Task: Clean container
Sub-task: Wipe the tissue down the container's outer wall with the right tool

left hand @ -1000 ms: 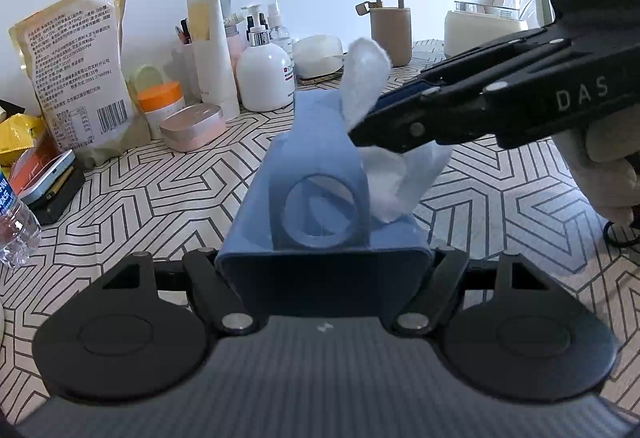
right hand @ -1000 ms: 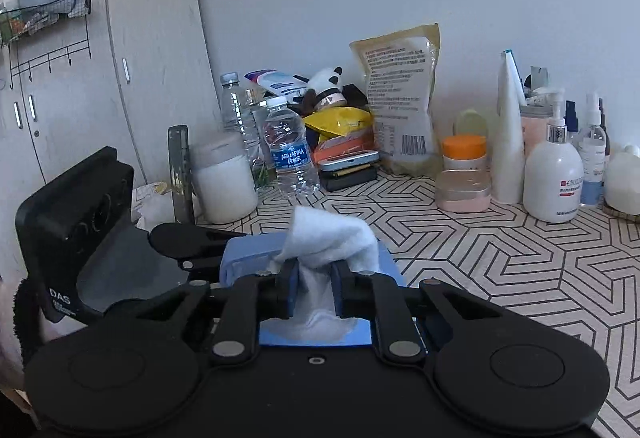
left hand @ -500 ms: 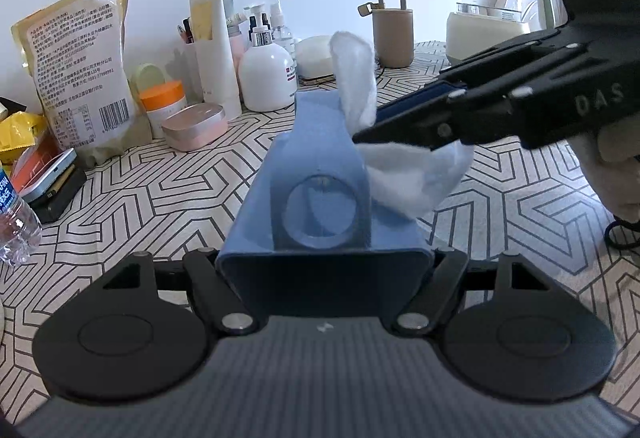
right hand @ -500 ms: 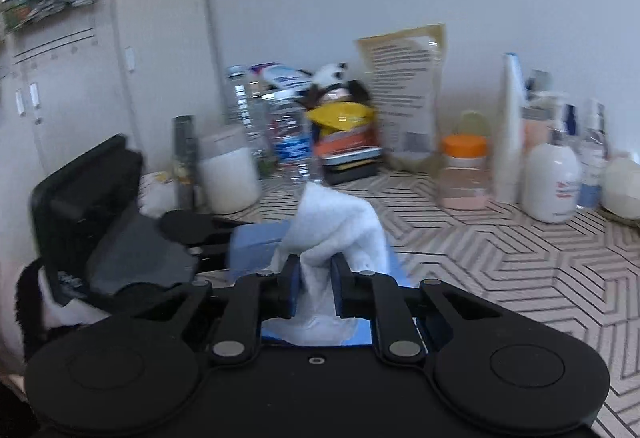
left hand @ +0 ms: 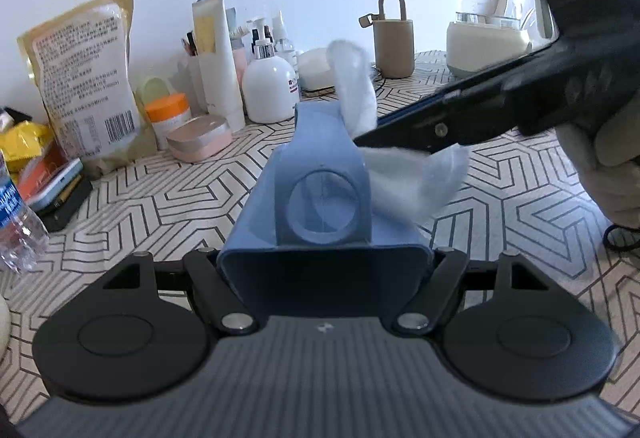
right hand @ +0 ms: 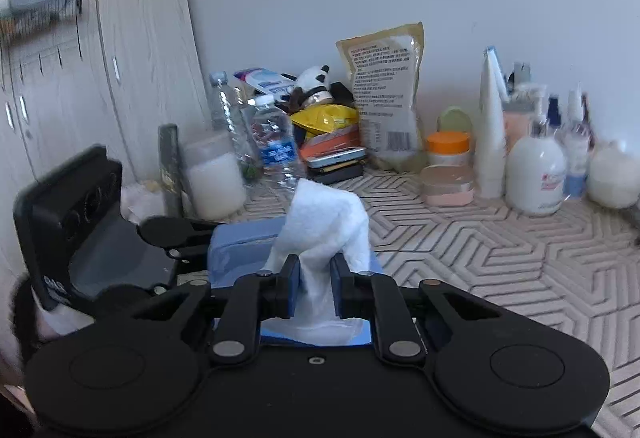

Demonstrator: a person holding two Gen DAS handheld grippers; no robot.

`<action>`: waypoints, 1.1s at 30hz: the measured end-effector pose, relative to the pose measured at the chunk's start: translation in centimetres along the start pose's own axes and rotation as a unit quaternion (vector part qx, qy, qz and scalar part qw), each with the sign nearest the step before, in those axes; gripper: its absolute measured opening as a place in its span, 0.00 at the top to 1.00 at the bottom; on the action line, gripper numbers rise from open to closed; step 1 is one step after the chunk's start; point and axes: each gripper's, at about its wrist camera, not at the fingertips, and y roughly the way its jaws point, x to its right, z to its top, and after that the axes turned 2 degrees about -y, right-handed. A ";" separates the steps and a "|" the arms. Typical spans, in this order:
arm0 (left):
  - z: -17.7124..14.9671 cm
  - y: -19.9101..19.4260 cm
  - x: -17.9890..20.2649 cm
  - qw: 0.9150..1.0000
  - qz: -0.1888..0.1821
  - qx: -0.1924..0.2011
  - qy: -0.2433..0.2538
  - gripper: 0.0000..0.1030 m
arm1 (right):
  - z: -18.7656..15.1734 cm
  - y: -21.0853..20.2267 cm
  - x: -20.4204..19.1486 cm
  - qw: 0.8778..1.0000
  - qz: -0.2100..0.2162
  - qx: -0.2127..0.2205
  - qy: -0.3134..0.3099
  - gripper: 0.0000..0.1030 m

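Left wrist jaws: left gripper (left hand: 324, 262) was spread wide and clamped on the blue container (left hand: 320, 174), held above the patterned table (left hand: 520, 206).
Container handling: looked rigid, light, smooth; broad end suited gripping.
Right wrist jaws: right gripper (right hand: 314, 284) pinched the white cloth (right hand: 324, 222), soft and floppy, resting on the container.

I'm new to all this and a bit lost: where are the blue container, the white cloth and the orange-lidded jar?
blue container (left hand: 320, 154): left wrist view, its upper face.
white cloth (right hand: 324, 214): right wrist view, bunched top.
orange-lidded jar (left hand: 166, 106): left wrist view, its lid.
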 end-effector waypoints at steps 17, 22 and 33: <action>0.0 0.0 -1.6 0.998 0.012 -0.002 -0.054 0.29 | -0.5 0.6 1.4 0.998 0.025 -0.004 0.058 0.76; 0.1 0.3 -1.0 0.999 0.028 -0.009 -0.038 0.28 | -0.6 0.6 1.5 0.998 0.024 -0.008 0.056 0.76; 0.1 0.3 -0.9 0.999 0.032 -0.011 -0.035 0.28 | -0.6 0.7 1.7 0.999 -0.027 -0.028 0.032 0.76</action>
